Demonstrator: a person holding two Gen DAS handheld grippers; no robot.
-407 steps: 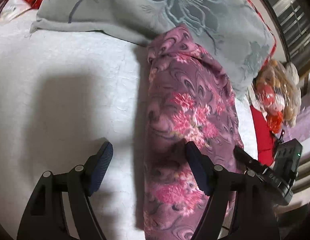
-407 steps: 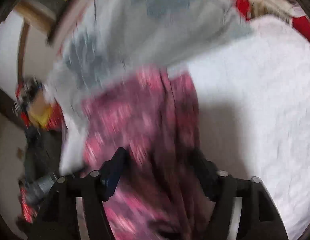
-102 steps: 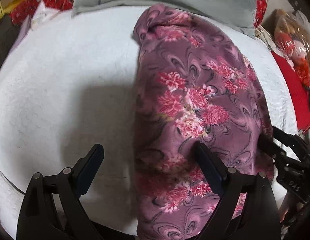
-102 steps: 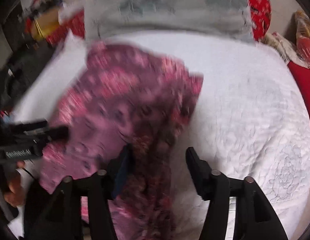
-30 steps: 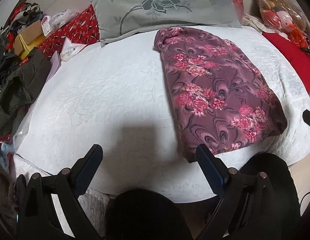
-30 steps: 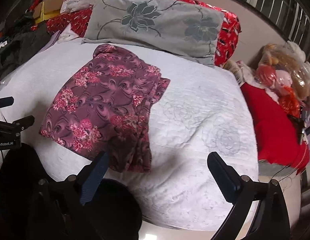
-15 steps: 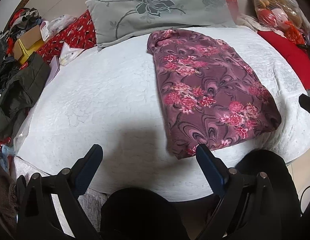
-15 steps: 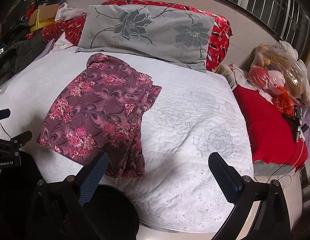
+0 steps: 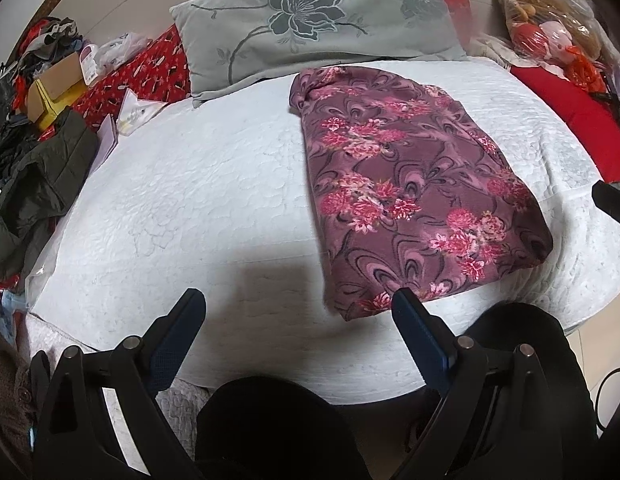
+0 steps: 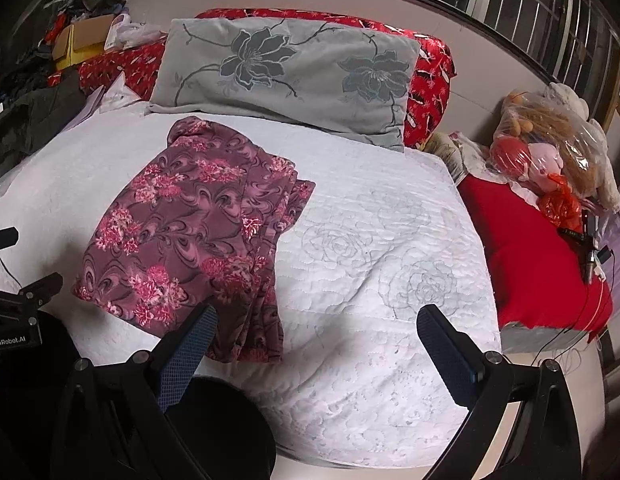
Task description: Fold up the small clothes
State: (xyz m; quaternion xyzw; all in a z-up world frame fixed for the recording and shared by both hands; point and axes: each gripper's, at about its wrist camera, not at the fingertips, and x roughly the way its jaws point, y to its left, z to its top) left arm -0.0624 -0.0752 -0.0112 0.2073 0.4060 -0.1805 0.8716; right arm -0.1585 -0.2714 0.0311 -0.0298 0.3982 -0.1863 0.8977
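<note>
A purple garment with pink flowers (image 9: 405,184) lies folded flat on the white quilted bed (image 9: 198,200), its far end near the grey pillow. In the right wrist view the same garment (image 10: 190,232) shows stacked layers along its right edge. My left gripper (image 9: 298,320) hangs open above the bed's near edge, just left of the garment's near corner, holding nothing. My right gripper (image 10: 315,334) is open too, over bare quilt (image 10: 389,280) to the garment's right, with its left finger (image 10: 190,344) in front of the garment's near corner.
A grey flowered pillow (image 10: 286,76) lies at the head on red bedding (image 10: 429,80). Dark clothes (image 9: 34,184) and boxes (image 9: 58,88) pile up on the left. A bagged plush toy (image 10: 549,152) sits on a red cover (image 10: 537,264) at the right. Dark knees (image 9: 270,428) show below.
Both grippers have drawn back and up from the bed, so the folded garment sits a little farther off. The garment itself has not moved over the last second.
</note>
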